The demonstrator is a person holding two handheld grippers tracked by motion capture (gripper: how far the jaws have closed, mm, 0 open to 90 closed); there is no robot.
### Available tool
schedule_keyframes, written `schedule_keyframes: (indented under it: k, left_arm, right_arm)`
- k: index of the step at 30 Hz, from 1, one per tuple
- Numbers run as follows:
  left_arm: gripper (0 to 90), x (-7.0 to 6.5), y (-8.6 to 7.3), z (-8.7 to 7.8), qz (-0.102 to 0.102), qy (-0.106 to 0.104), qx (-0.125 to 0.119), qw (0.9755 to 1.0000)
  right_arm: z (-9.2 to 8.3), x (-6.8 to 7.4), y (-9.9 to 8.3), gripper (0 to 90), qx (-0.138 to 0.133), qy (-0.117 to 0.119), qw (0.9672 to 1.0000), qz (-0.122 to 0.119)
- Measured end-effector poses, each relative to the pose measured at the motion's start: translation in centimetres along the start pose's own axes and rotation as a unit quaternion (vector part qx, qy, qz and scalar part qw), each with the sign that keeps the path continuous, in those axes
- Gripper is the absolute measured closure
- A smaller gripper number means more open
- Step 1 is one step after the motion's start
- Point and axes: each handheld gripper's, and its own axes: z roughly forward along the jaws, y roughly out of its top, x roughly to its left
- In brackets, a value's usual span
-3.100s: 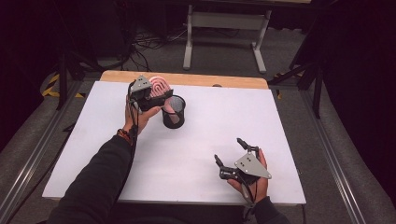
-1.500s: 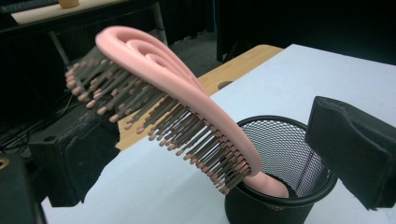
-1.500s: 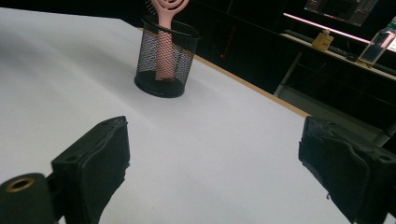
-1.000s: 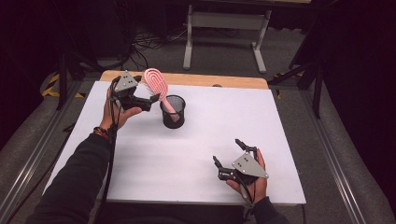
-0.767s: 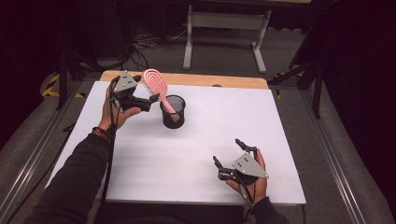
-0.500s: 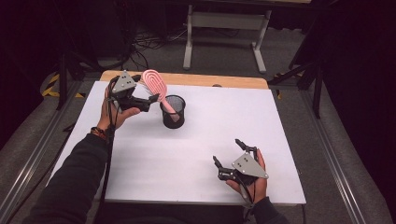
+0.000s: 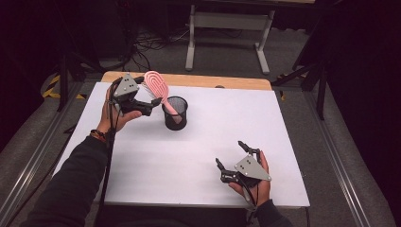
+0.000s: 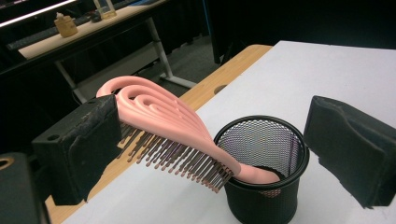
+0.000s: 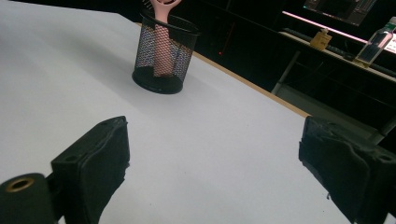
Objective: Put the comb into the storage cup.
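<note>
Pink plastic hairbrush (image 8: 163,123), vented oval head, bristles facing down; handle end seated inside black wire-mesh cup (image 8: 261,175), head leaning out over the rim towards the table's far left corner

Location: cup stands upright on the white table (image 7: 198,156), left of centre and towards the far edge; a strip of bare wood runs along that far edge behind it

Long axis of brush: slanted, running from the cup's floor up and outward over the rim to the raised head; not upright, not lying flat

Left gripper (image 7: 150,108): held just left of the cup, at the height of the brush head. In the left gripper view its jaws stand wide apart, gripping nothing; one pad (image 8: 81,147) sits at the tip of the brush head and partly hides it, contact there cannot be told; the other pad is well off to the far side of the cup. Brush head and cup both lie between the jaws

Right gripper (image 7: 234,163): near the table's near right corner, well apart from the cup, jaws spread and empty; in its own view the cup (image 9: 163,53) and brush handle (image 9: 161,42) stand farther off across the bare table

Judgement: left hand is much the nearer; any closing on the brush would have to land across the head, square to the slanted axis
</note>
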Motion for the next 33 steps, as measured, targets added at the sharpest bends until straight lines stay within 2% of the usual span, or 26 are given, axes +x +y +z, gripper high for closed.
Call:
schedule_keyframes:
  k: [18,33]
  left_arm:
    - [5.9,-1.1,0.0,-1.4,0.009,-0.004,-0.018,0.9998]
    - [5.8,-2.4,-0.7,-2.5,0.018,-0.02,-0.028,0.9992]
  right_arm:
    - [0.0,0.1,0.0,9.6,0.001,-0.001,1.0,-0.002]
    - [0.0,0.1,0.0,9.5,0.0,-0.001,1.0,-0.002]
